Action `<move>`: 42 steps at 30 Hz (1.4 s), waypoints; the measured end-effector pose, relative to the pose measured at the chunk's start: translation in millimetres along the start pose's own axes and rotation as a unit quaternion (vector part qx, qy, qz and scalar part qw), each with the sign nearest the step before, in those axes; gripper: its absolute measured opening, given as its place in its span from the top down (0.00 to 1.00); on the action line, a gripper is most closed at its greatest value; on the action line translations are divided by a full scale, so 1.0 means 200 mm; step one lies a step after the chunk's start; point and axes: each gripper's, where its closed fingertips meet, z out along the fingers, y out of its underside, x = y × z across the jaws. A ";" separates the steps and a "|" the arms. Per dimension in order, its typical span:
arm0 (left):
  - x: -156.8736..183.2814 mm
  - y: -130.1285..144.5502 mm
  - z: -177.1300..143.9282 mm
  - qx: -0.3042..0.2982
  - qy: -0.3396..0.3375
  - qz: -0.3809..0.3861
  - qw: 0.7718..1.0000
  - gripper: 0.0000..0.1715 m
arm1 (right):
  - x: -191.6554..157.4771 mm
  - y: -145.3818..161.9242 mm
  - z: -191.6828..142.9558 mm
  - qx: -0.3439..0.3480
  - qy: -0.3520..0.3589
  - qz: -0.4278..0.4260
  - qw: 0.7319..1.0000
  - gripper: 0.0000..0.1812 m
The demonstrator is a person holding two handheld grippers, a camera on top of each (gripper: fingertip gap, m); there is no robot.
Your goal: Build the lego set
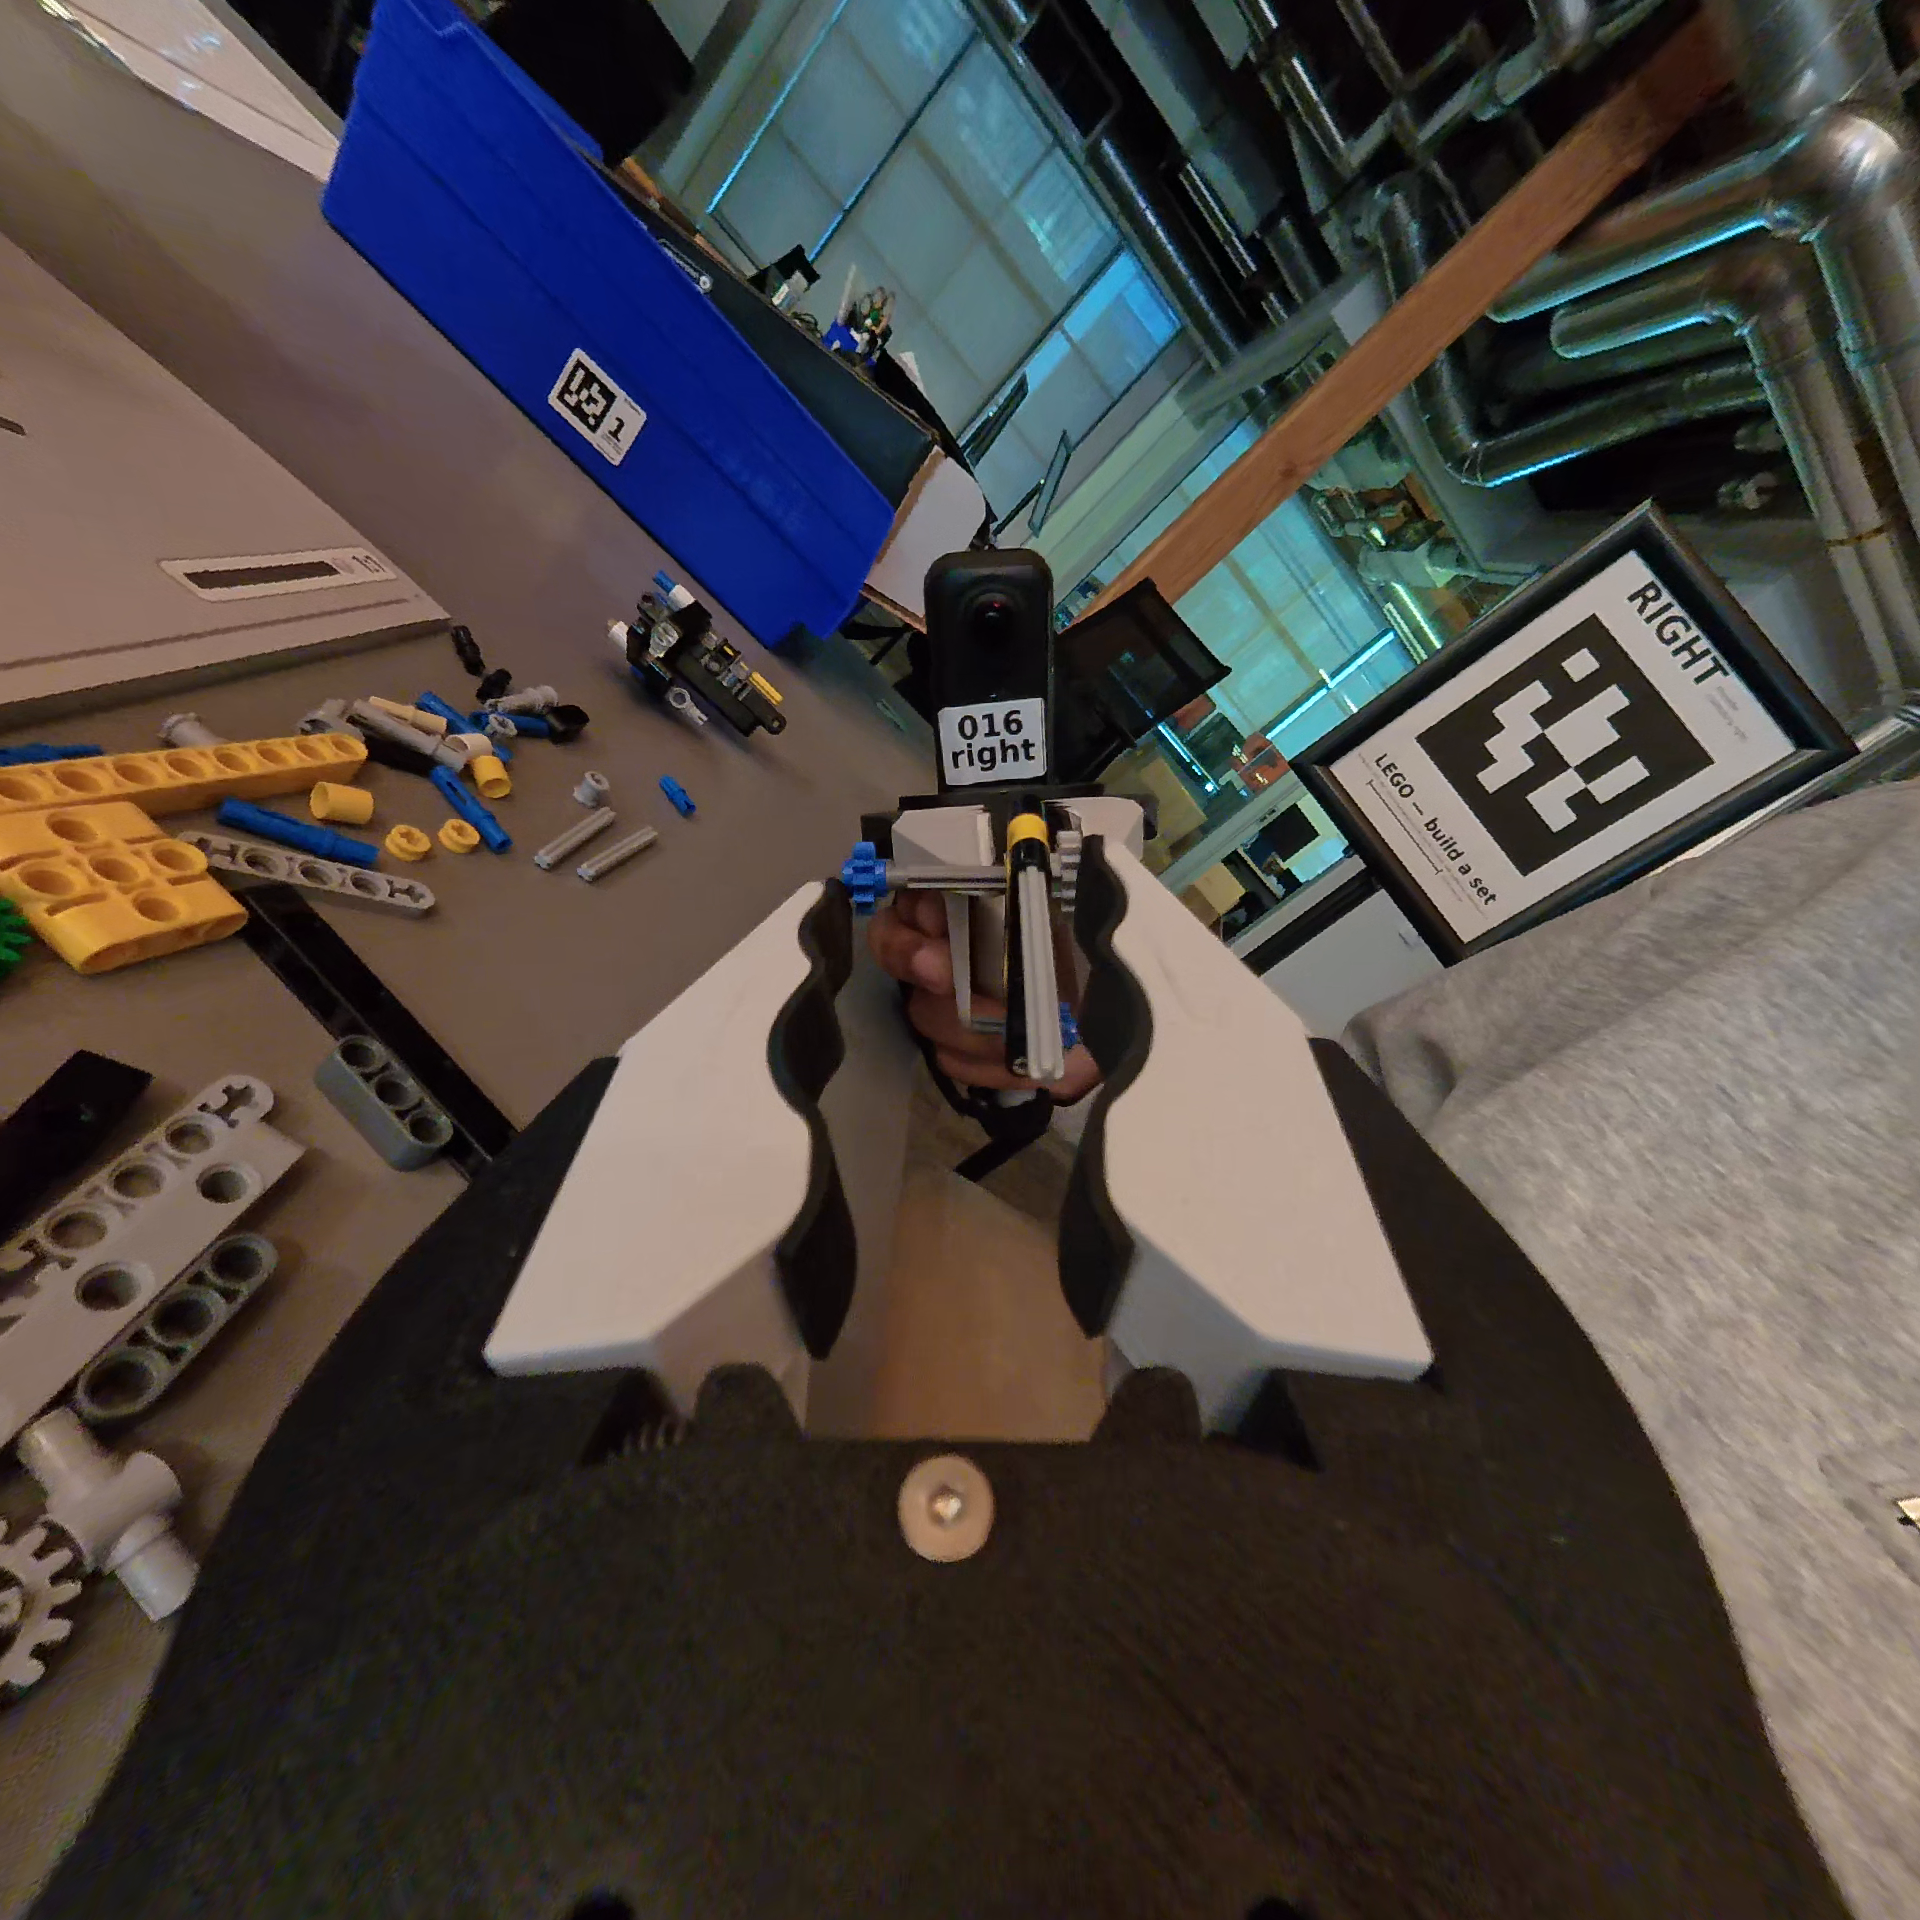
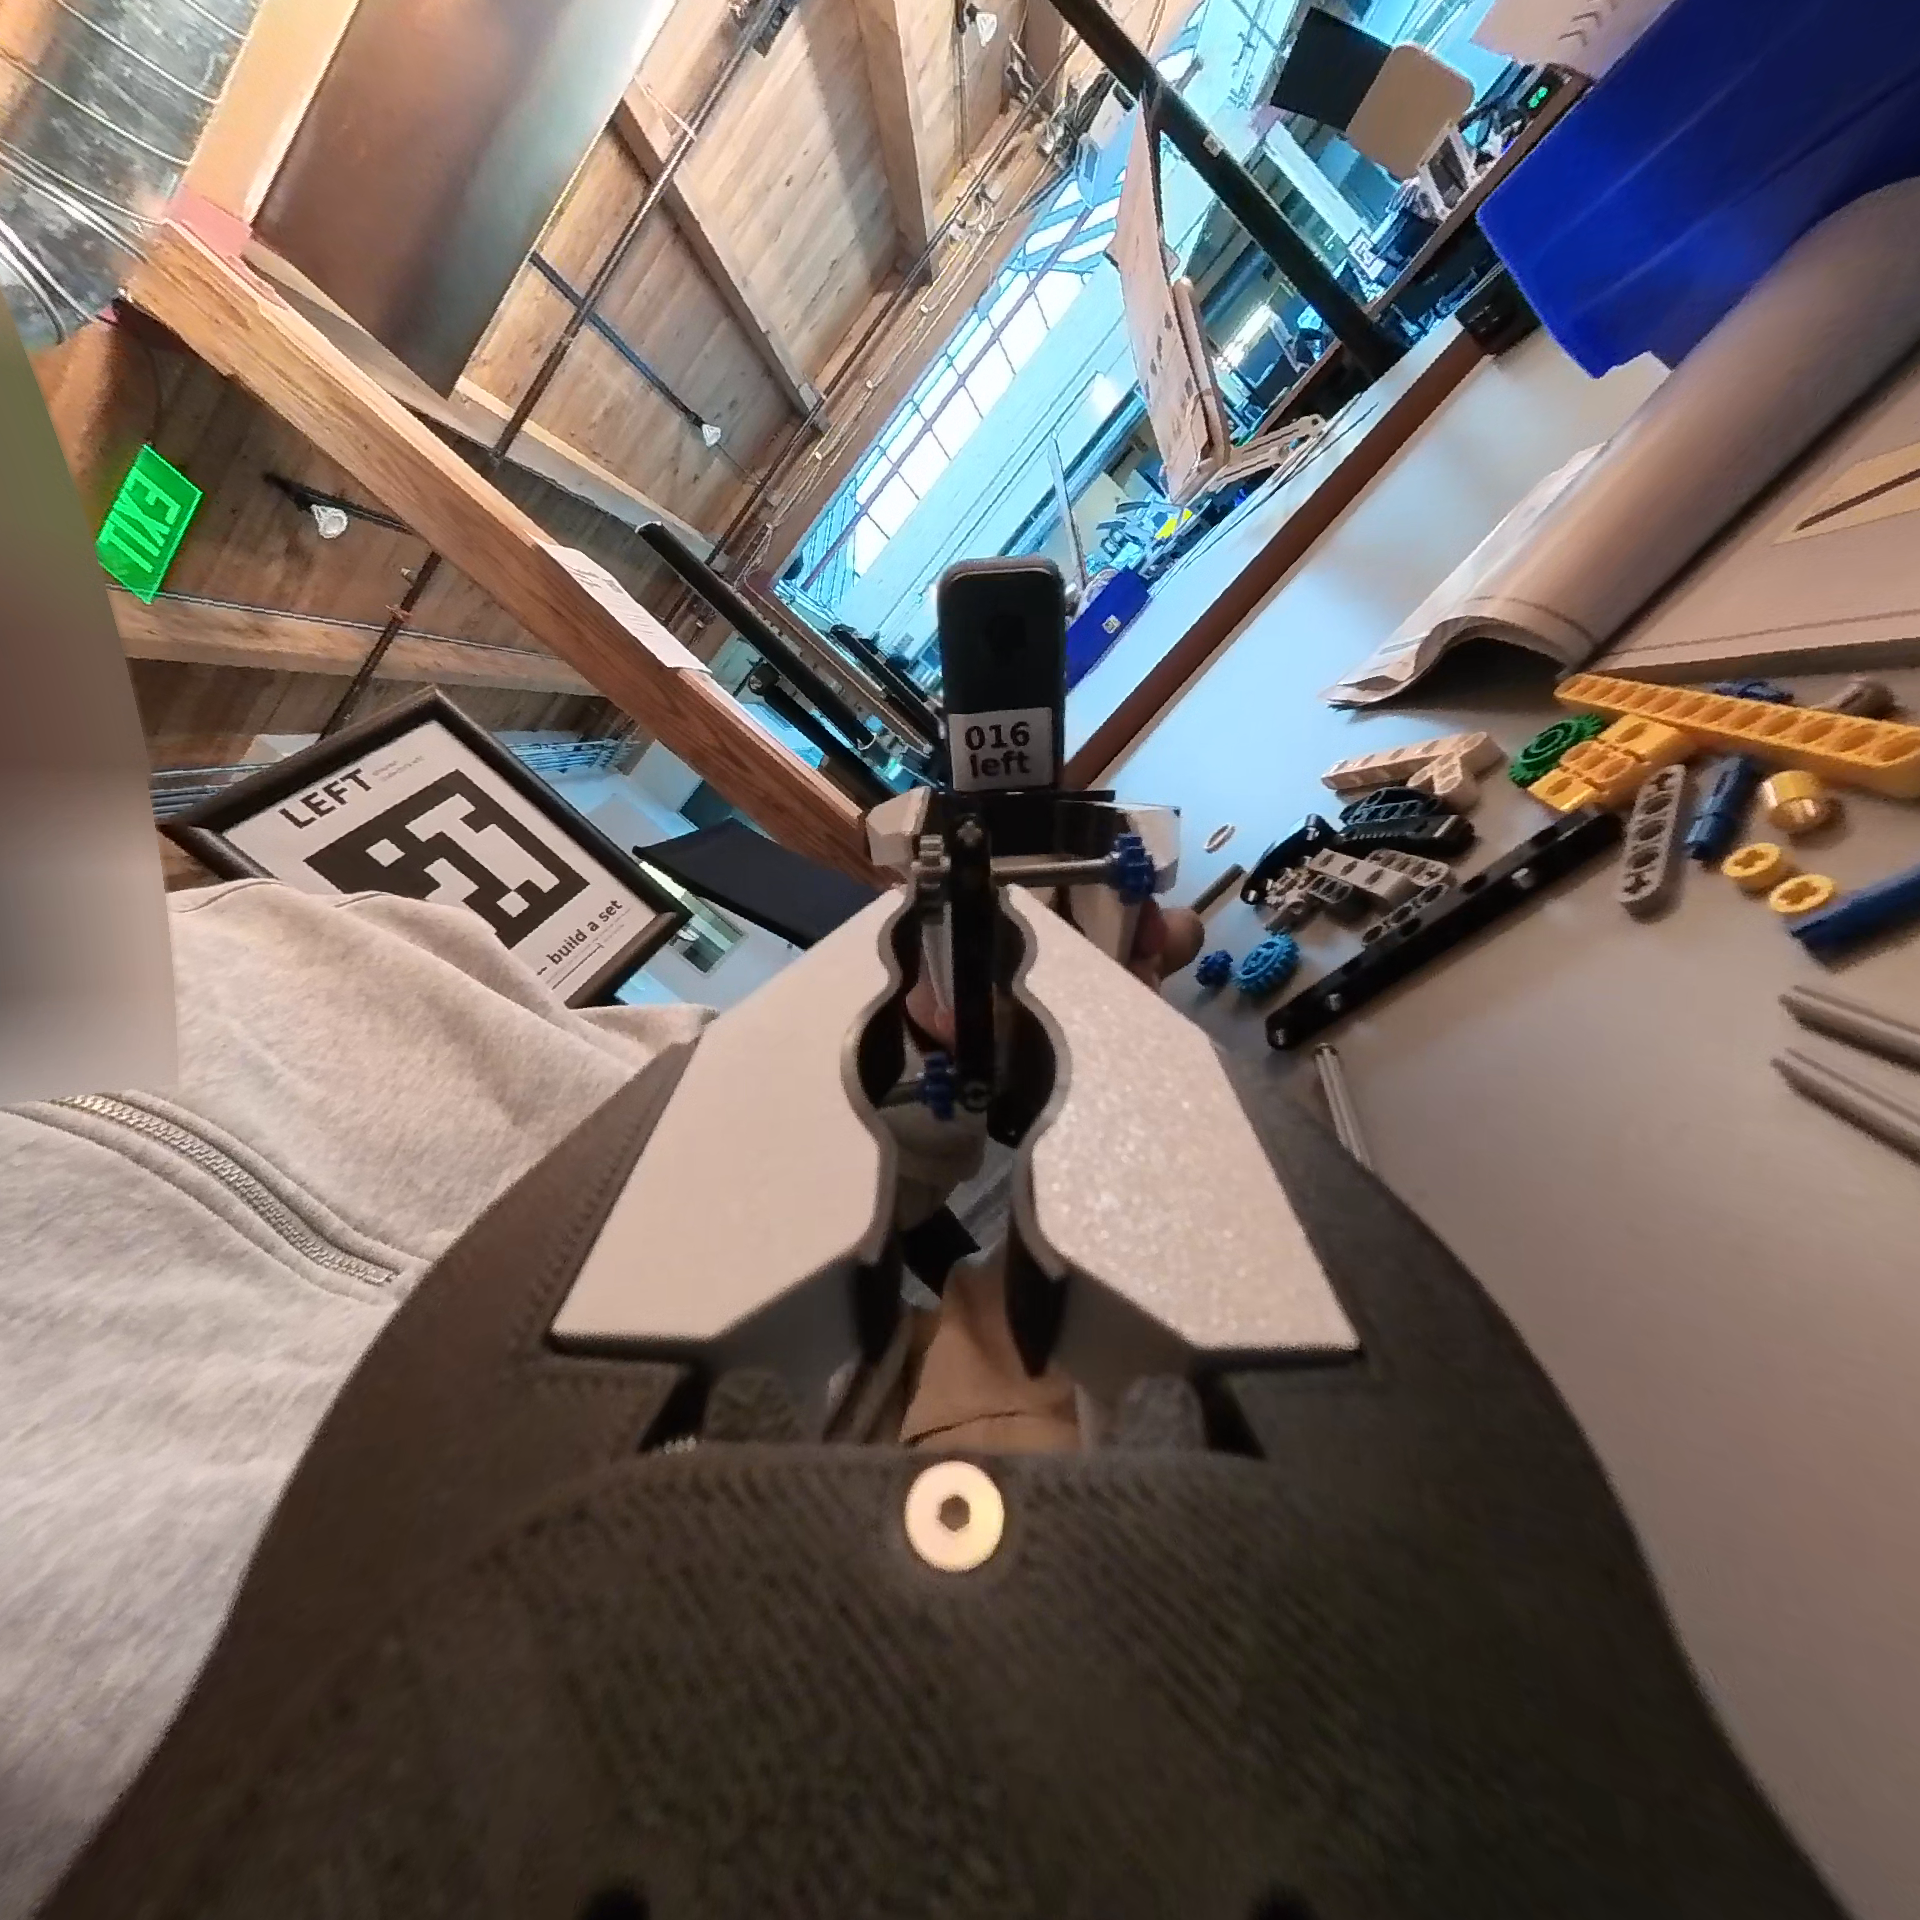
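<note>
A small lego assembly (image 1: pixel 1029 956) hangs in the air between my two grippers, which face each other above the table. It has a black beam (image 2: pixel 971 935), a grey cross axle and small blue gears (image 1: pixel 862 873). My right gripper (image 2: pixel 964 914) is shut on the black beam; it also shows in the left wrist view (image 1: pixel 1023 831). My left gripper (image 1: pixel 966 883) has its jaws wide apart around the assembly. The blue gear on the axle end lies close to one fingertip. It also shows in the right wrist view (image 2: pixel 1023 836). A hand shows behind the assembly.
Loose parts lie on the grey table: yellow beams (image 1: pixel 177 774) (image 2: pixel 1766 727), blue pins, grey axles (image 2: pixel 1849 1039), a long black beam (image 2: pixel 1444 925) and a small black sub-assembly (image 1: pixel 696 660). A blue bin (image 1: pixel 582 291), an open booklet (image 2: pixel 1507 592), a framed marker sign (image 1: pixel 1579 738) and a grey sleeve (image 2: pixel 260 1143) are nearby.
</note>
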 end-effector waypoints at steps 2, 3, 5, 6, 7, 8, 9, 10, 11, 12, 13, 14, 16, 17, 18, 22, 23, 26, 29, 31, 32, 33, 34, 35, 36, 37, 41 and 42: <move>0.00 0.00 0.00 0.000 -0.004 0.005 1.000 0.73 | 0.00 0.00 0.00 0.002 0.002 0.002 1.000 0.94; 0.00 0.00 0.00 0.001 -0.005 0.007 1.000 0.73 | 0.00 0.00 0.00 0.002 0.002 0.003 1.000 0.94; 0.00 0.00 0.00 0.002 -0.008 0.009 1.000 0.73 | 0.01 0.00 0.00 0.004 0.002 0.007 1.000 0.94; 0.00 0.00 0.00 0.001 -0.005 0.009 1.000 0.73 | 0.01 0.00 0.00 0.004 0.001 0.009 1.000 0.94; 0.00 0.00 0.00 0.003 -0.006 0.011 1.000 0.73 | 0.01 0.00 0.00 0.005 0.002 0.007 1.000 0.94; 0.00 0.00 0.00 0.004 -0.006 0.012 1.000 0.73 | 0.01 0.00 0.00 0.005 0.003 0.005 1.000 0.94; 0.00 -0.01 0.00 0.006 -0.009 0.013 1.000 0.74 | 0.01 -0.01 0.00 0.006 0.005 0.005 1.000 0.94; 0.00 -0.01 0.00 0.007 -0.010 0.016 1.000 0.74 | 0.01 -0.01 0.00 0.006 0.004 0.006 1.000 0.94; 0.00 -0.01 0.00 0.006 -0.011 0.016 1.000 0.74 | 0.01 -0.01 0.00 0.006 0.004 0.007 1.000 0.94; -0.01 -0.01 0.00 0.008 -0.012 0.017 1.000 0.74 | 0.01 -0.01 0.00 0.007 0.005 0.007 1.000 0.94; 0.00 -0.01 0.00 0.009 -0.013 0.019 1.000 0.74 | 0.01 -0.01 0.00 0.007 0.004 0.006 1.000 0.94; 0.00 -0.01 0.00 0.008 -0.013 0.019 1.000 0.74 | 0.01 -0.01 0.00 0.006 0.003 0.008 1.000 0.94; 0.00 -0.01 0.00 0.008 -0.014 0.021 1.000 0.74 | 0.01 -0.01 0.00 0.007 0.003 0.006 1.000 0.94; 0.00 -0.01 0.00 0.007 -0.011 0.019 1.000 0.75 | 0.01 -0.01 0.00 0.006 0.002 0.007 1.000 0.94; 0.00 -0.01 0.00 0.009 -0.013 0.020 1.000 0.75 | 0.01 -0.01 0.00 0.007 0.004 0.008 1.000 0.94; 0.00 -0.01 0.00 0.008 -0.013 0.024 1.000 0.77 | 0.01 -0.01 0.00 0.007 0.004 0.009 1.000 0.94; 0.00 -0.01 0.00 0.008 -0.012 0.024 1.000 0.77 | 0.02 -0.01 0.00 0.007 0.005 0.009 1.000 0.94; 0.00 -0.01 0.00 0.008 -0.014 0.028 0.999 0.79 | 0.02 -0.01 0.00 0.008 0.007 0.010 1.000 0.94; 0.00 -0.01 0.00 0.009 -0.013 0.031 0.999 0.80 | 0.02 -0.01 0.00 0.008 0.008 0.010 1.000 0.94; 0.01 -0.01 0.00 0.010 -0.011 0.033 0.999 0.81 | 0.02 -0.01 0.00 0.008 0.007 0.010 1.000 0.94; 0.01 -0.01 0.00 0.010 -0.010 0.035 0.999 0.81 | 0.02 -0.01 0.01 0.007 0.006 0.010 1.000 0.94; 0.01 -0.01 0.00 0.011 -0.010 0.036 0.999 0.81 | 0.02 -0.01 0.01 0.007 0.006 0.010 1.000 0.94; 0.01 -0.01 0.00 0.011 -0.009 0.038 0.999 0.81 | 0.02 -0.01 0.01 0.007 0.006 0.010 1.000 0.94; 0.01 -0.01 0.00 0.012 -0.009 0.039 0.999 0.82 | 0.01 -0.01 0.01 0.007 0.006 0.011 1.000 0.94; 0.01 -0.01 0.00 0.012 -0.009 0.040 0.999 0.82 | 0.02 -0.01 0.01 0.007 0.006 0.011 1.000 0.94; 0.02 -0.01 0.00 0.012 -0.009 0.041 0.999 0.83 | 0.02 -0.01 0.01 0.007 0.006 0.011 1.000 0.94; 0.02 -0.01 0.00 0.013 -0.008 0.046 0.999 0.86 | 0.02 -0.01 0.02 0.008 0.008 0.013 1.000 0.94; 0.02 -0.01 0.00 0.014 -0.007 0.047 0.999 0.86 | 0.02 -0.01 0.01 0.008 0.007 0.014 1.000 0.94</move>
